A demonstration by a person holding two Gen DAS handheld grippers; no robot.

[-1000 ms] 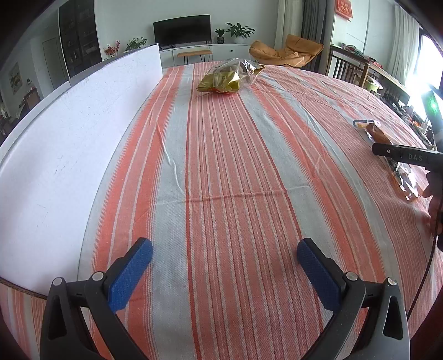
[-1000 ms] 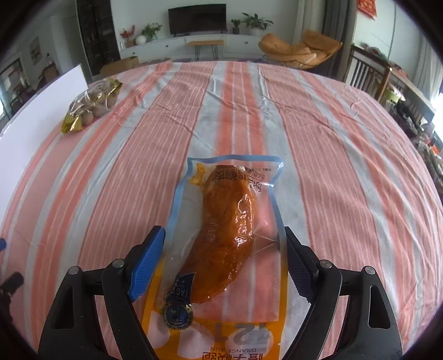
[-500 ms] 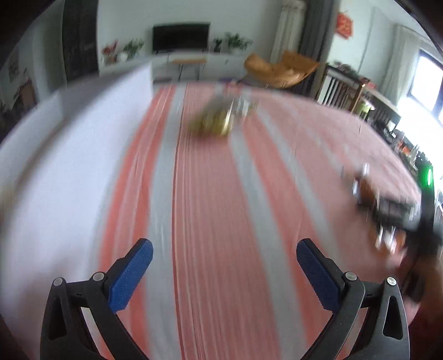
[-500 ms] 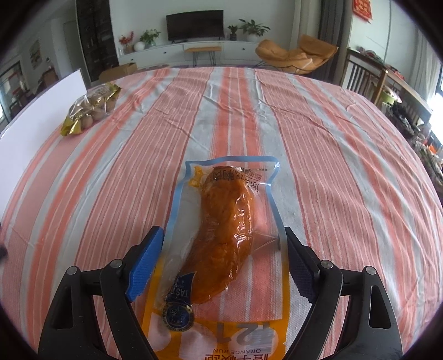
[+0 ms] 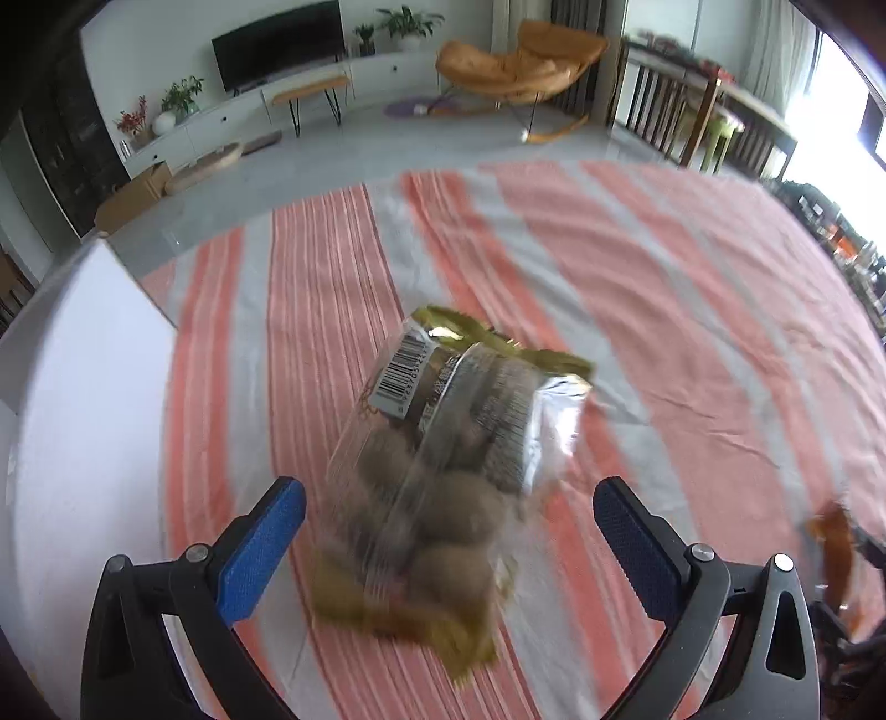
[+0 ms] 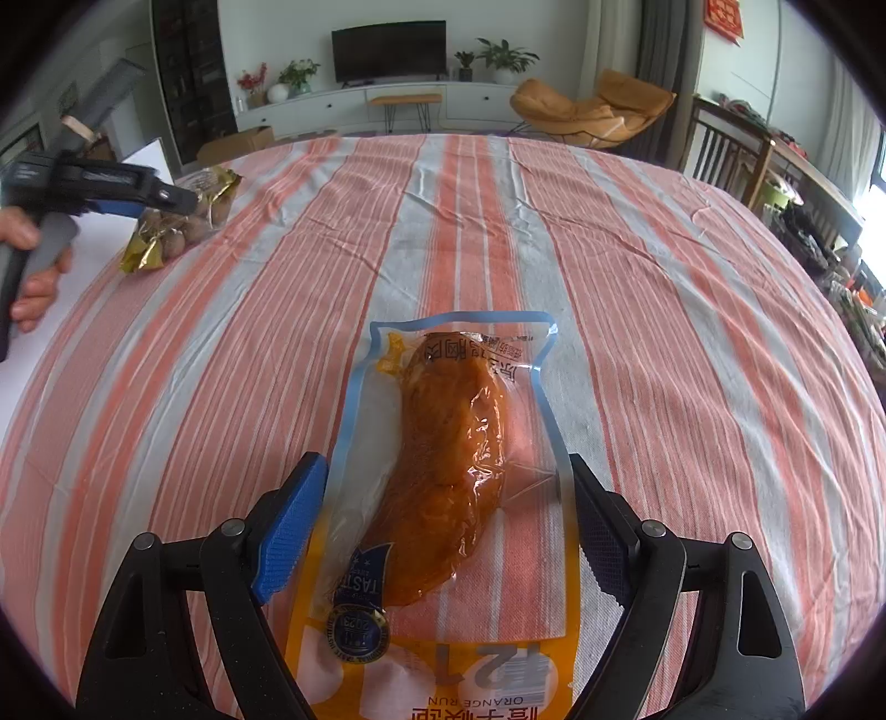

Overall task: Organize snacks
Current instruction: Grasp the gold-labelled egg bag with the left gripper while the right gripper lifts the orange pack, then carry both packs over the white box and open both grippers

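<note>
Left wrist view is showing the spread left tool [image 5: 448,531] straddling the nut bag [image 5: 443,471], risking crushing nuts.

snack bags: 2 (nut bag [image 5: 443,471], meat pouch [image 6: 443,498]) | grippers: 2 | white boards: 1 [image 5: 83,415] | tablecloths: 1 [image 6: 664,332]

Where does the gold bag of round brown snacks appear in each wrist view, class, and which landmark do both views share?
Left wrist: the gold bag lies centre frame, between the open left gripper pads.
Right wrist: the same bag sits far upper left, under the left gripper.
Shared landmark: the television.
</note>
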